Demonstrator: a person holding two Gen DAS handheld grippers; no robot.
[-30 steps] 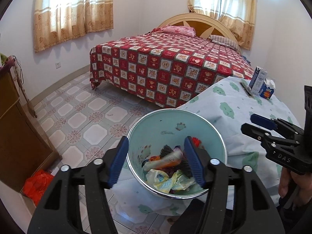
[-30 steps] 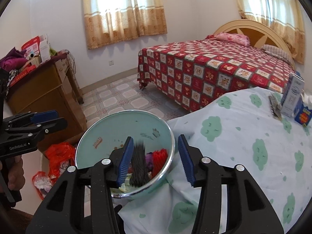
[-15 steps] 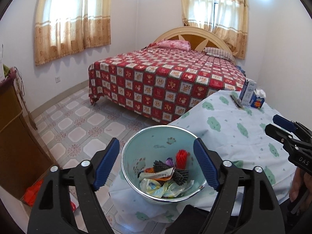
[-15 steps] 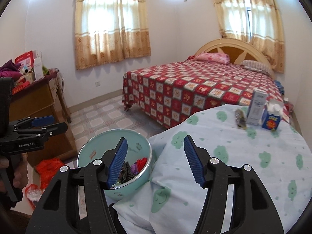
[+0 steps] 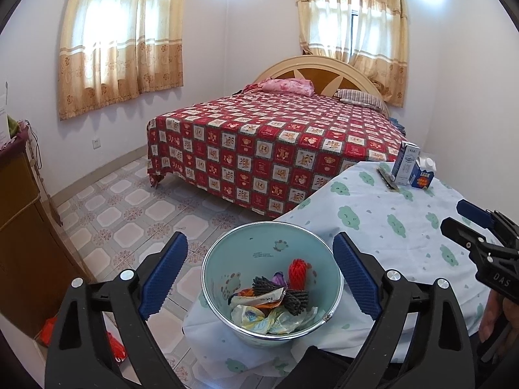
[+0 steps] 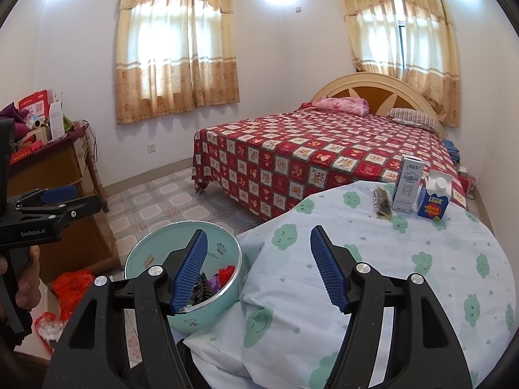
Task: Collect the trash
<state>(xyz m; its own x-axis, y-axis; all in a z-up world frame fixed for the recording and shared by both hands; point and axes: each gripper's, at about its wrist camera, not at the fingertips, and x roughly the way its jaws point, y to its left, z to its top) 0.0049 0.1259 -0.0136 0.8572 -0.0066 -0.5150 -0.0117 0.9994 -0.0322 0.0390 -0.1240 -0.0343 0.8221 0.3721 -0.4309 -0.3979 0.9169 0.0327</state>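
A teal bin (image 5: pixel 227 259) stands by the near edge of the table, holding crumpled wrappers (image 5: pixel 269 314), a red foam net (image 5: pixel 296 272) and a dark foam net (image 5: pixel 262 287). My left gripper (image 5: pixel 259 243) hovers above and behind the bin, its jaws opening with nothing between them. My right gripper (image 6: pixel 258 231) hangs over the cloud-print tablecloth (image 6: pixel 421 259) just right of the bin (image 6: pixel 146 259), jaws also opening and empty. At the table's far side stand a white carton (image 6: pixel 407 183) and a blue carton (image 6: pixel 434 201), with a dark flat wrapper (image 6: pixel 382 202) lying beside them.
A bed with a red checked cover (image 5: pixel 275 142) fills the room beyond the table. A wooden cabinet (image 6: pixel 58 188) piled with boxes stands at the left, and red plastic bags (image 6: pixel 69 288) lie on the tiled floor (image 5: pixel 129 201) below it.
Both grippers have drawn back and up from the bin, and their jaws have spread wider. The bin now sits lower and smaller in both views.
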